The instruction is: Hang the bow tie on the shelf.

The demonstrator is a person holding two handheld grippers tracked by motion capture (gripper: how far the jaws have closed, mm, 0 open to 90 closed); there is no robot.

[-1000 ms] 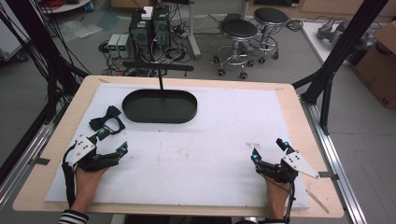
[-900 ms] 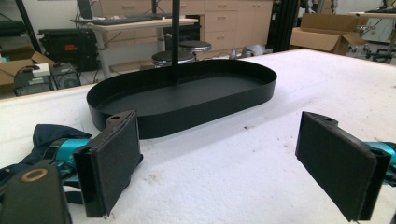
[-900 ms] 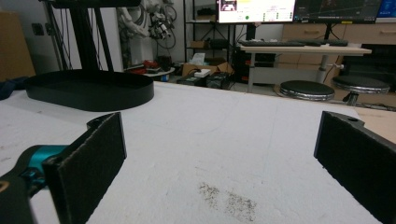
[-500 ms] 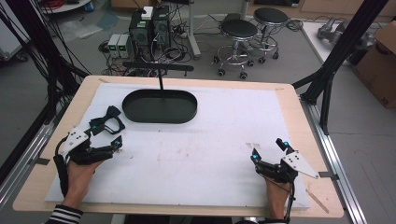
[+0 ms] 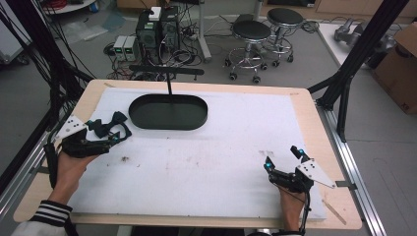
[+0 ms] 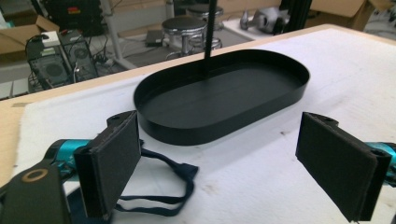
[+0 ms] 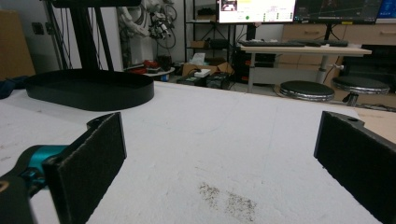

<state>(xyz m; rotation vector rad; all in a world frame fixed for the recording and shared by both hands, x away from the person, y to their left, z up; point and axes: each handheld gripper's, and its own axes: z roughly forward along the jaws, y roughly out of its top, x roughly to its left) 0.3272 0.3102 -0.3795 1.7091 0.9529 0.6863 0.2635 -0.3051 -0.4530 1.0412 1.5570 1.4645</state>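
Bow tie (image 5: 110,126) beside tray (image 5: 168,112), left tongs (image 5: 114,139) spread above

wide-apart fingers (image 6: 112,165) over white mat (image 6: 261,172), dark strap (image 6: 163,191) by the left one, black oval tray (image 6: 219,100) beyond

Tray (image 6: 224,100): matt black plastic. Table cover (image 5: 236,147): white, fuzzy cloth. Strap (image 6: 161,186): dark woven fabric. Fingers (image 6: 114,161): coarse black padding.
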